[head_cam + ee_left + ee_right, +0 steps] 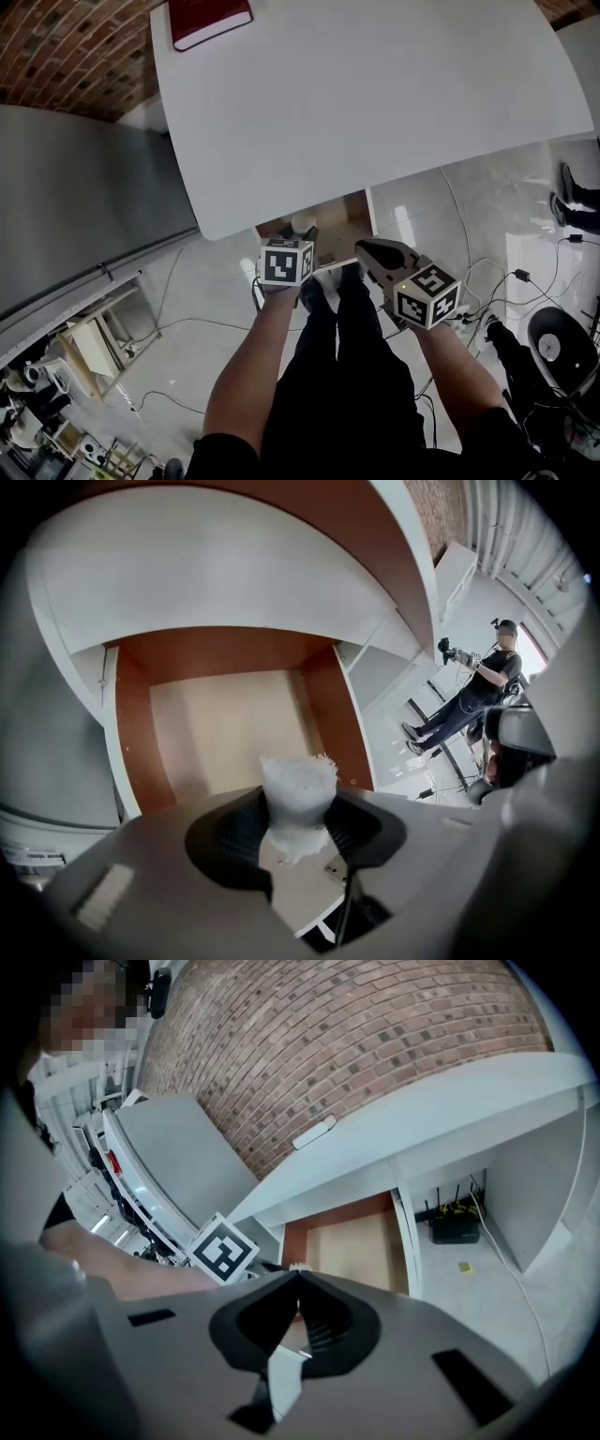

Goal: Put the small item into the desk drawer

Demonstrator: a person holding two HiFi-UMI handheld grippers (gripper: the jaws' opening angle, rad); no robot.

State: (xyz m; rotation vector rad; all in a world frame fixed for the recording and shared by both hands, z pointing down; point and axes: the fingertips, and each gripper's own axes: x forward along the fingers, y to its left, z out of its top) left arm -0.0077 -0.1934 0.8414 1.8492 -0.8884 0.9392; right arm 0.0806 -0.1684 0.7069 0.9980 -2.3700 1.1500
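Left claw (298, 803) grasps a white wad (298, 785) over the open drawer (220, 728).
Head view: it and the right claw (366, 249) sit at the drawer's front, below the worktop (375, 94) edge. Left gripper view: wad pinched above the drawer floor. Right gripper view: right claw clenched, tips touching.

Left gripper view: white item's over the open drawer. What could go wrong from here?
The white item sticks out beyond the left gripper and looks soft; it may cling or snag on release.
The drawer sits partly under the desktop; the gripper could clip that edge.
The right gripper, shut, hangs close alongside: possible bump.
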